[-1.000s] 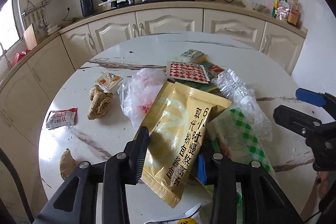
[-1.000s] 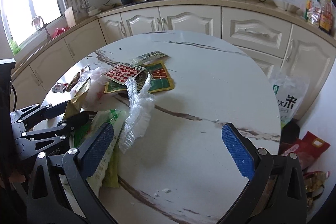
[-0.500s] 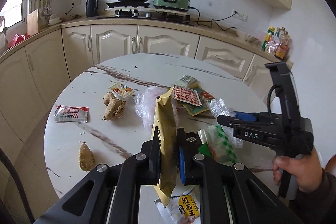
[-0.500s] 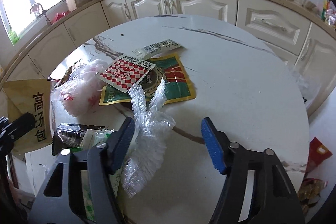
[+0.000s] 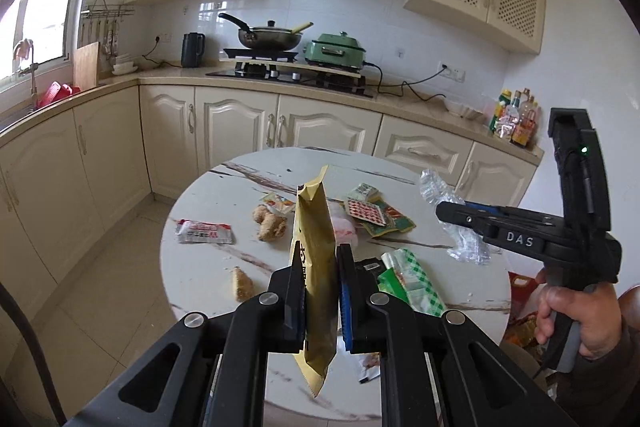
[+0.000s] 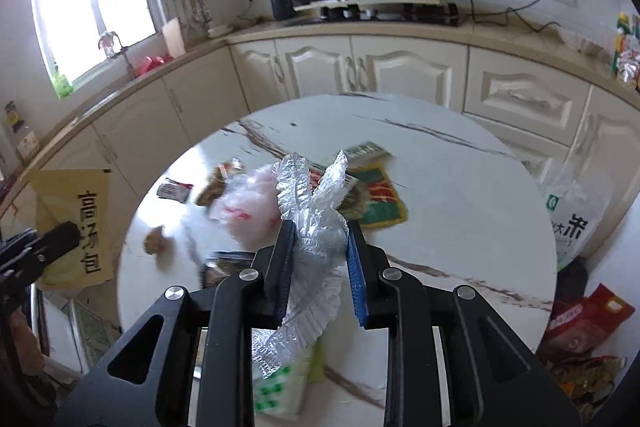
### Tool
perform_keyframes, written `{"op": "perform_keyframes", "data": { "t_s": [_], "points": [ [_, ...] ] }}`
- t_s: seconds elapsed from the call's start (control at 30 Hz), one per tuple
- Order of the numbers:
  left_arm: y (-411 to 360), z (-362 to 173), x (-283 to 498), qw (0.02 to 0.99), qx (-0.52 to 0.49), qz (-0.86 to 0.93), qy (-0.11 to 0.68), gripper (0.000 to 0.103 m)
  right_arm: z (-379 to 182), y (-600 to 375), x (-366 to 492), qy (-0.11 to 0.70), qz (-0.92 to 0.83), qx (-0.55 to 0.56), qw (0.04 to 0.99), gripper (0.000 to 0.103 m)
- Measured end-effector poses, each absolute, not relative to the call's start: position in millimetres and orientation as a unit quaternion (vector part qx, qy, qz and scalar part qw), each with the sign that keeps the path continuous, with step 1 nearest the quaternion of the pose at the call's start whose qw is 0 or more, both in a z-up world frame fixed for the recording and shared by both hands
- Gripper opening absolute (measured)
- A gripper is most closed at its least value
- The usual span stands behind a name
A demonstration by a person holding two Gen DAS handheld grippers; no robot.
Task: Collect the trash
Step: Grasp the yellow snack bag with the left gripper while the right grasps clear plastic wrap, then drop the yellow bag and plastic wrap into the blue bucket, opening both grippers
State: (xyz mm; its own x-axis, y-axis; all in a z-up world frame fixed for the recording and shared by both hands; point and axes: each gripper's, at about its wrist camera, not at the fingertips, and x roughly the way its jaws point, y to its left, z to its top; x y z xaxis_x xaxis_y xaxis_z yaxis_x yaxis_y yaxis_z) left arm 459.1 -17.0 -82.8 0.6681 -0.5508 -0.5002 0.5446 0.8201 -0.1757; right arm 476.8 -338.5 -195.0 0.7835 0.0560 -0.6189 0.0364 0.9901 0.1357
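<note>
On the left, the left gripper [image 5: 319, 291] pinches a yellow soup packet [image 5: 314, 247] edge-on, lifted clear above the round marble table [image 5: 200, 267]. Below it lie a red-and-white sachet [image 5: 204, 231], ginger root [image 5: 270, 223] and a checkered wrapper [image 5: 364, 211]. To the right, the right gripper [image 6: 320, 259] is clamped on crinkled clear plastic [image 6: 316, 203], raised off the tabletop.

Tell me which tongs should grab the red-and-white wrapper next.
Neither yet: left tongs clamp the yellow pouch, right tongs clamp clear plastic. Once emptied, left; the wrapper lies on its side.
</note>
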Motion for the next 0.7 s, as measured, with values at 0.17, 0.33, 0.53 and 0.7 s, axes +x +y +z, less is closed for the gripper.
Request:
{"op": "perform_keyframes", "data": {
  "t_s": [0.17, 0.33, 0.53, 0.7],
  "points": [
    [62, -94, 436, 0.928, -0.018, -0.241, 0.285, 0.009, -188, -234, 486, 0.317, 0.114, 0.042, 0.941, 0.024],
    [148, -130, 425, 0.931, -0.031, -0.165, 0.323, 0.009, -229, -117, 511, 0.352, 0.207, 0.012, 0.913, 0.024],
    [226, -201, 431, 0.909, -0.063, -0.103, 0.399, 0.009, -314, -22, 541, 0.423, 0.25, -0.011, 0.871, 0.024],
    [245, -278, 459, 0.865, -0.091, -0.1, 0.482, 0.009, -414, 10, 585, 0.504, 0.235, -0.013, 0.831, 0.024]
  ]
}}
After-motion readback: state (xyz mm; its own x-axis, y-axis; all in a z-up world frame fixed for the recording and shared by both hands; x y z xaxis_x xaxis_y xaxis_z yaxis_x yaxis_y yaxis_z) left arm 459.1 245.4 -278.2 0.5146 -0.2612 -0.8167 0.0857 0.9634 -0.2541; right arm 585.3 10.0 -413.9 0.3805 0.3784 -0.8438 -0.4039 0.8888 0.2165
